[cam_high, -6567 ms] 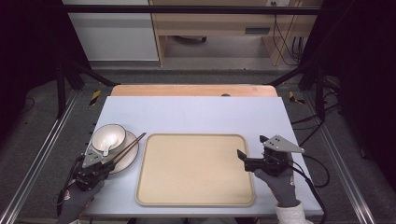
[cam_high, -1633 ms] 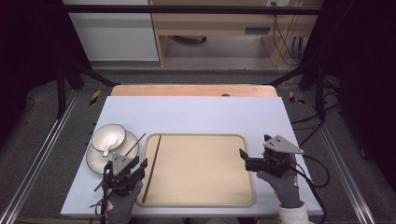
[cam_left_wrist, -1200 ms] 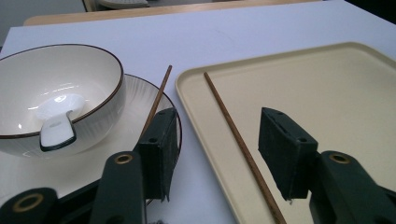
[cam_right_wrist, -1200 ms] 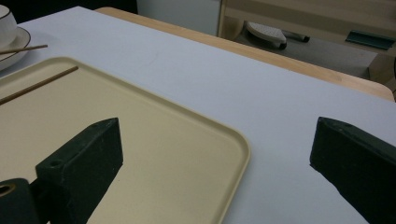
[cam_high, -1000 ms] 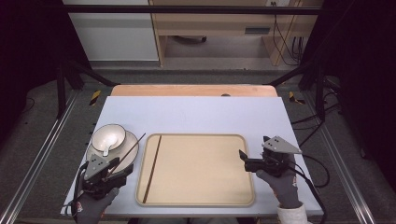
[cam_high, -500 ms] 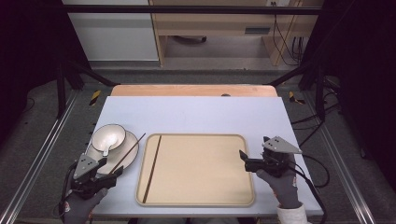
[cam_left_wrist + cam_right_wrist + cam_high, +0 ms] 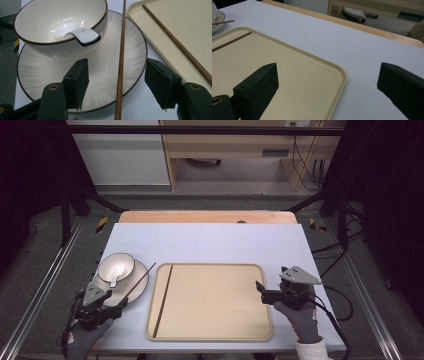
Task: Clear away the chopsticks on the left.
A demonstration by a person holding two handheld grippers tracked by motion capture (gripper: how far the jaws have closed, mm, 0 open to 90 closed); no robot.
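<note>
A white bowl (image 7: 116, 266) with a white spoon (image 7: 80, 35) in it sits on a white plate (image 7: 131, 292) at the table's left. One brown chopstick (image 7: 120, 62) lies across the plate's right side. A second chopstick (image 7: 163, 300) lies along the left side of the beige tray (image 7: 215, 310). My left gripper (image 7: 119, 306) hovers at the plate's front edge. In the left gripper view, my left gripper (image 7: 116, 63) is open astride the first chopstick; its jaws have just been closing, pads clear of the stick. My right gripper (image 7: 261, 293) stands open over the tray's right edge.
The light grey tabletop (image 7: 210, 242) stretches behind the tray, with a wooden strip (image 7: 205, 216) along its far edge. Metal rails (image 7: 45, 285) run along both sides. A cable (image 7: 335, 330) trails from the right gripper.
One chopstick went from the plate into the tray. My left gripper has since drawn back left from the tray's edge to the plate's front. The right gripper has stayed still.
</note>
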